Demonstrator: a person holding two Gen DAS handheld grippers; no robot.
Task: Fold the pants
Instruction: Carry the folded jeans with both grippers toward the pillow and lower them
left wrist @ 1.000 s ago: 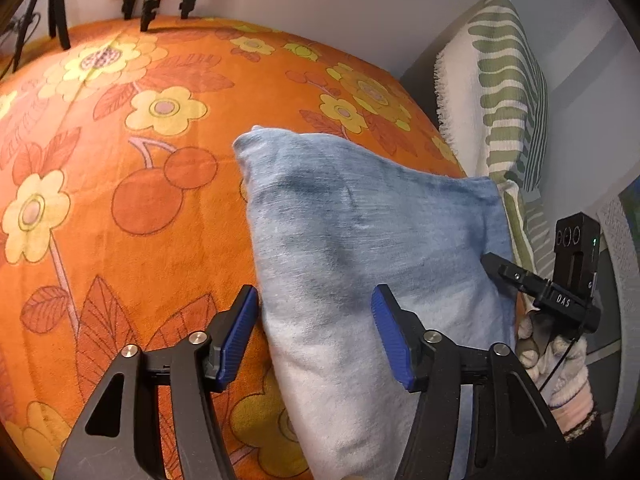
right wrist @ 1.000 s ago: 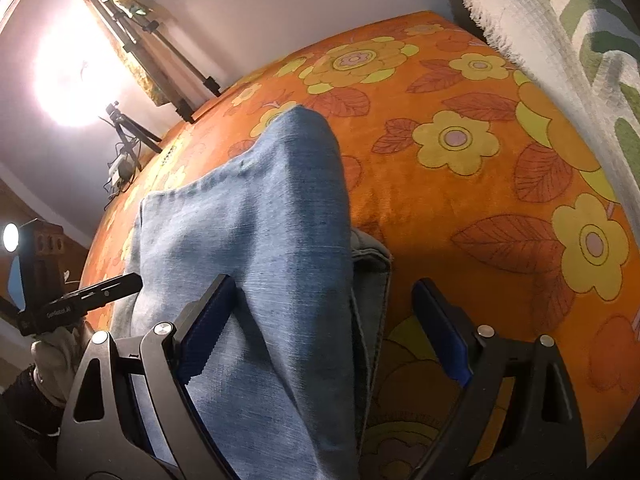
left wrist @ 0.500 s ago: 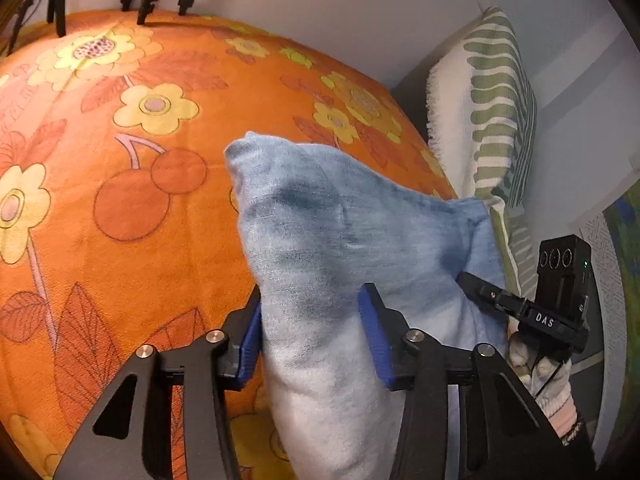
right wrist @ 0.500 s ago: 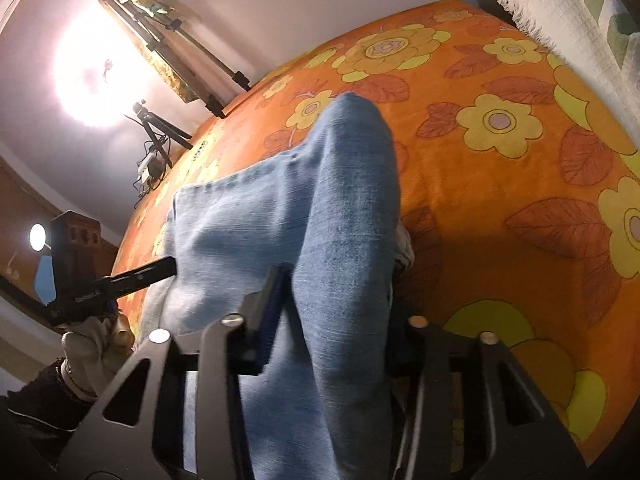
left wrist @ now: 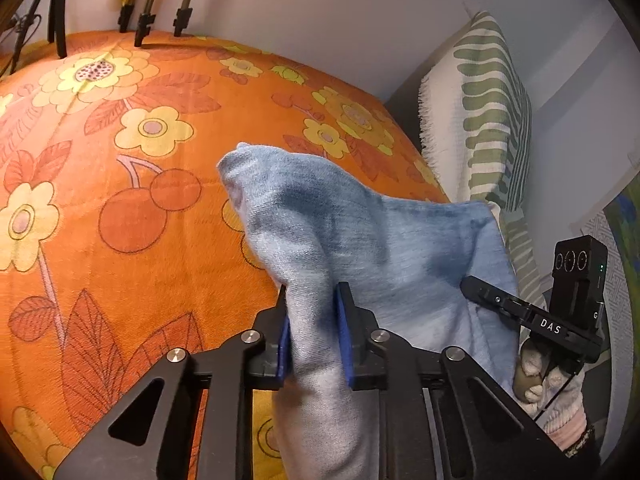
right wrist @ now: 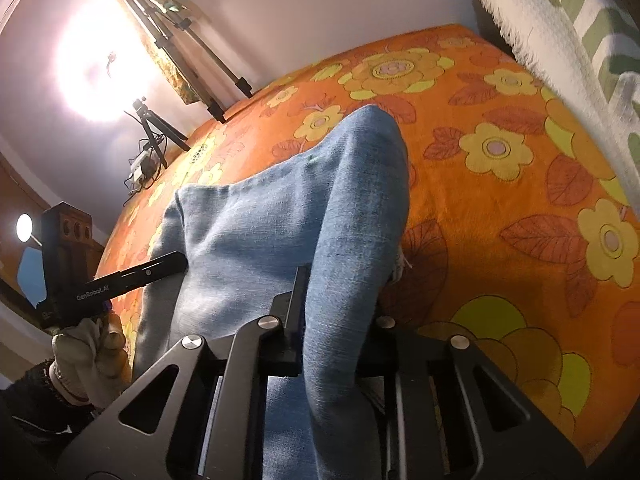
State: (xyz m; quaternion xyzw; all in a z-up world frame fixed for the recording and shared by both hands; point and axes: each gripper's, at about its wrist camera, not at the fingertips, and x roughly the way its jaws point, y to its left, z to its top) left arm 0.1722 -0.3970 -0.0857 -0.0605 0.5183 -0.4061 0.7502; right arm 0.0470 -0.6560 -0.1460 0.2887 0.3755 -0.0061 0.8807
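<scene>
A second ago both my claws stood wide around the denim pants (left wrist: 360, 240) on the orange flowered bedspread (left wrist: 120, 200). Now my left gripper (left wrist: 312, 340) and right gripper (right wrist: 332, 312) are closing, pinching bunched near-edge folds, so I judge the fold-over can begin.

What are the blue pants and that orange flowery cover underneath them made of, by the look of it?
The blue pants look like faded cotton denim: matte, with a fine woven grain and paler worn patches. The orange cover seems a soft printed blanket or bedspread, perhaps brushed cotton or fleece; its surface looks slightly fuzzy, with no sheen. Neither fibre can be confirmed by sight alone.
</scene>
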